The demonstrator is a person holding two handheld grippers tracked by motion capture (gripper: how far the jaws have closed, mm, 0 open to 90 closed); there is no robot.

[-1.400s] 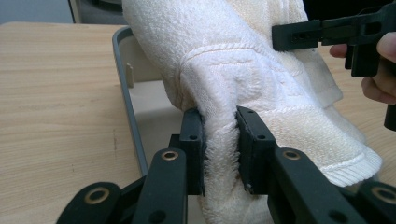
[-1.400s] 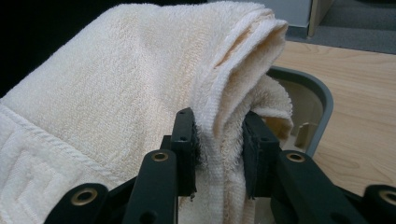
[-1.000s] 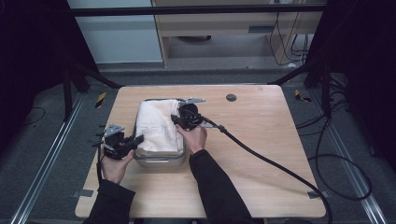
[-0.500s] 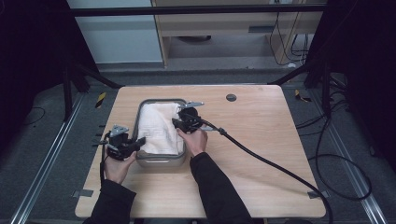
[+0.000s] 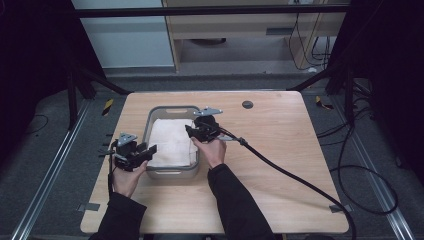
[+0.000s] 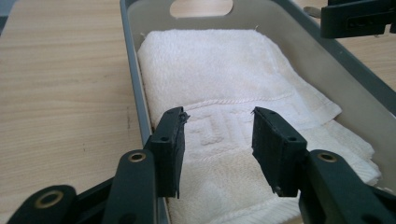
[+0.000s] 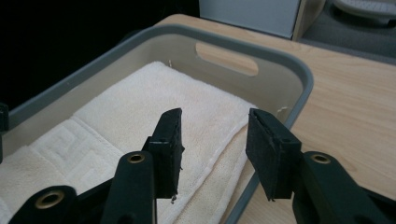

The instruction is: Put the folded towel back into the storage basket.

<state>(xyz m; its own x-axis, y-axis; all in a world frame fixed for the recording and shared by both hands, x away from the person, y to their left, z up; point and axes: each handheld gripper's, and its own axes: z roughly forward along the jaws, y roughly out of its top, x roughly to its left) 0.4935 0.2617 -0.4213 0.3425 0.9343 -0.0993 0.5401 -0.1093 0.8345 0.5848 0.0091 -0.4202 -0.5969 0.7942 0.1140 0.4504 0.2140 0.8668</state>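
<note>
From the high view I saw a grey rectangular plastic tub (image 5: 171, 172) standing on the light wooden table (image 5: 280, 150), left of centre, with a folded white terry towel (image 5: 171, 142) lying flat inside it; my left gripper (image 5: 148, 150) sat at the tub's left rim and my right gripper (image 5: 190, 131) at its right rim, a black cable (image 5: 295, 175) trailing off the right one across the table. In the left gripper view the jaws stood well apart and held nothing, poised over the towel's woven key-pattern band (image 6: 215, 130); I could read no label or writing. In the right gripper view the jaws were likewise parted and empty, above the towel's edge beside the tub wall, near the handle slot (image 7: 227, 59).
</note>
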